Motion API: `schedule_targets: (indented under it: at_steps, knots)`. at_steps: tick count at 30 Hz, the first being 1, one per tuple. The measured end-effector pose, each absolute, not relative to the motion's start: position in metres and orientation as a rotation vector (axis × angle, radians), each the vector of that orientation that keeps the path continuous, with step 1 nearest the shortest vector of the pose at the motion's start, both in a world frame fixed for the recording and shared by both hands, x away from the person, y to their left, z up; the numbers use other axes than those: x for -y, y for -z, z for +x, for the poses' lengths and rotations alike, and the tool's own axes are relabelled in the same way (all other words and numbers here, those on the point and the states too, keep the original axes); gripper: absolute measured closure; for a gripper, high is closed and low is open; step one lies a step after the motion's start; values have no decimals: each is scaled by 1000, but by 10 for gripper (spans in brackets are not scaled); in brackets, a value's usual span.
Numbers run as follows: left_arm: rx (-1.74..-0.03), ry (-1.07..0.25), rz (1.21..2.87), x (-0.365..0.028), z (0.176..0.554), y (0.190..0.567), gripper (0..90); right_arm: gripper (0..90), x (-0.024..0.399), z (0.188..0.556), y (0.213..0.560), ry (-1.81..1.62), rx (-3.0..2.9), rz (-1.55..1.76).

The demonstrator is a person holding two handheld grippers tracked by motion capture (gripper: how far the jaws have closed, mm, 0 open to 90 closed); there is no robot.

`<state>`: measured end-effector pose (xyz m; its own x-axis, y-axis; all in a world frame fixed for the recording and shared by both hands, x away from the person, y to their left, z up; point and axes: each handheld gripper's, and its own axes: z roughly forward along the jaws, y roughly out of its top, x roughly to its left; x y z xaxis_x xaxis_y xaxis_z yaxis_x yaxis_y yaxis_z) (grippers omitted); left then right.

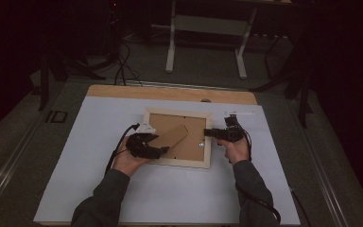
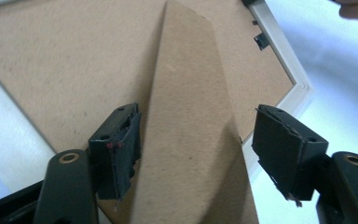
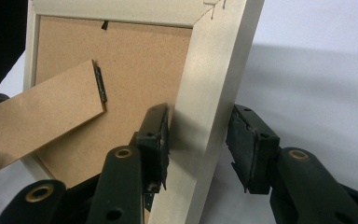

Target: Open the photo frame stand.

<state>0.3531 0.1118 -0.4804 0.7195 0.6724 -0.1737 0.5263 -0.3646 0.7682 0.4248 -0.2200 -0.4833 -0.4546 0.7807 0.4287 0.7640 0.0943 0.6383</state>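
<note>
Two tools on one picture frame, lying face down on the white tabletop, roughly centre, slightly toward the far side.

Left tool sits at the near-left corner of the frame, jaws spread wide. In the left gripper view the cardboard easel stand runs up between the pads, but neither pad presses on it; there's a gap on the right side for sure. So: straddling, not gripping.

Right tool straddles the right-hand rail of the frame. Inner pad looks to be against the rail's inside edge, outer pad stands clear of the outside face. Reads as open around the rail, not clamped.

Key relation: the stand's long axis runs diagonally from near-left to far-right across the backing board, hinged at its far end by a small black metal strip. Left tool is lined up along that axis with the free end right at its jaws, so it's the nearer hand by far for any lift or fold of the stand. My guess is the right one just steadies the frame.

Looks: pale cream wooden moulding, mitred corners, brown fibreboard back, small black turn clips at the edge. Stand is the same brown board, tapered, lifted slightly off the back.
</note>
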Motion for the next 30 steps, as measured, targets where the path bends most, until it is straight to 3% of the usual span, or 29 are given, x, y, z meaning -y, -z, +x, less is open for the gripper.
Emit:
schedule_targets:
  at_steps: [7, 12, 30]
  knots:
    - [-951, -74, 1979, -122, 361, 481, 433, 586, 220, 424, 482, -1324, -2310, 1614]
    - [-968, 61, 1980, -122, 365, 485, 442, 586, 219, 423, 481, -1318, -2310, 1606]
    - [-957, 12, 2079, -113, 362, 484, 504, 587, 218, 421, 477, -1309, -2314, 1573]
